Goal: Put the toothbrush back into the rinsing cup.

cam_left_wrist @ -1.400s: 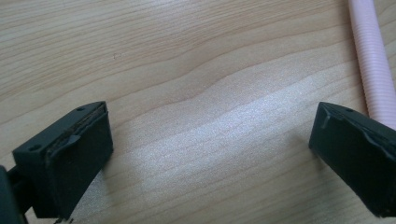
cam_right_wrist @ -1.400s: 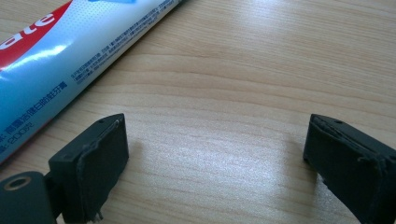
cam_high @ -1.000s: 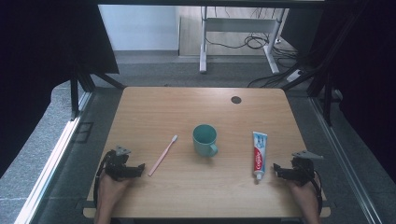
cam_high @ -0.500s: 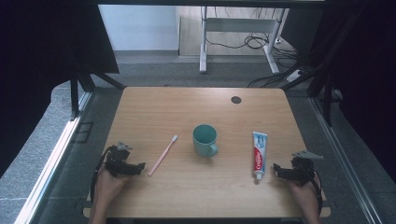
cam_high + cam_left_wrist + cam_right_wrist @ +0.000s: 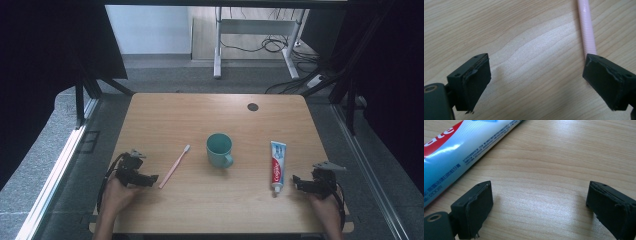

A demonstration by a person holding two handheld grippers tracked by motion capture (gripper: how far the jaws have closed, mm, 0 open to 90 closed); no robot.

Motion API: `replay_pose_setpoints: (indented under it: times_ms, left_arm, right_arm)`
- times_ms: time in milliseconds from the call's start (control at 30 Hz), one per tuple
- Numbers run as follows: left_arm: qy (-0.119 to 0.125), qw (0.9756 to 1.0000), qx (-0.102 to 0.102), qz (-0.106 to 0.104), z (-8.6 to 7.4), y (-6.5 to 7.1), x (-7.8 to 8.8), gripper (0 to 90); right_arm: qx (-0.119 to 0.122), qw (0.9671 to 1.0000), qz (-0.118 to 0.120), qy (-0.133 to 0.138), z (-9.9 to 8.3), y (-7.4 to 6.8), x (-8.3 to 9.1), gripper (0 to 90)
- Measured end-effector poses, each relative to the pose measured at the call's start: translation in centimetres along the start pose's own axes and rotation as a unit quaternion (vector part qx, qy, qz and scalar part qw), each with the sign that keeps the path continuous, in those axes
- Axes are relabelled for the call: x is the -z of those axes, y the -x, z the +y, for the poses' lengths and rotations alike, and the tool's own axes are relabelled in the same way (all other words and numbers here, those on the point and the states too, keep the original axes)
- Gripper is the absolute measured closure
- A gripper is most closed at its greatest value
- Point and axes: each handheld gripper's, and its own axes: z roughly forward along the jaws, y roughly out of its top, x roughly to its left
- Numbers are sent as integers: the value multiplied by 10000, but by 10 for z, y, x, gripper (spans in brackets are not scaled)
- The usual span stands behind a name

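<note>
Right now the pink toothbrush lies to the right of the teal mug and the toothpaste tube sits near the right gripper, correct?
Not quite: the high view shows the pink toothbrush to the left of the teal mug. The toothpaste tube does sit near the right gripper.

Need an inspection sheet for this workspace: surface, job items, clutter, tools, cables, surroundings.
Surface: wooden table, bare wood between items, dark round hole near far edge.
Job's things: pink toothbrush lying flat; teal mug upright at centre; toothpaste tube lying flat, cap toward the person.
Clutter: nothing seen.
Grippers: left tool open beside the toothbrush handle, nothing between its jaws; right tool open beside the tube, holding nothing.
Cables: tangle on the floor beyond the table.
Surroundings: grey floor, white desk frame, black curtains.
</note>
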Motion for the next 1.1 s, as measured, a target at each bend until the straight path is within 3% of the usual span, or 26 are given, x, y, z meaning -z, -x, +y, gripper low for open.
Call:
replay_pose_setpoints:
  times_ms: [133,433,800,1100]
  left_arm:
    - [-106,9998,-156,-30,7,3,2,137]
    - [-421,9981,-459,-18,26,13,1,147]
    - [-610,9964,-593,-39,43,18,-4,159]
    - [-727,9946,-737,-80,58,24,-9,218]
  right_arm:
    - [2,10000,-1,3,0,0,0,65]
    - [13,10000,1,3,0,0,0,65]
    - [15,10000,0,2,0,0,0,65]
    - [18,10000,0,-1,0,0,0,65]
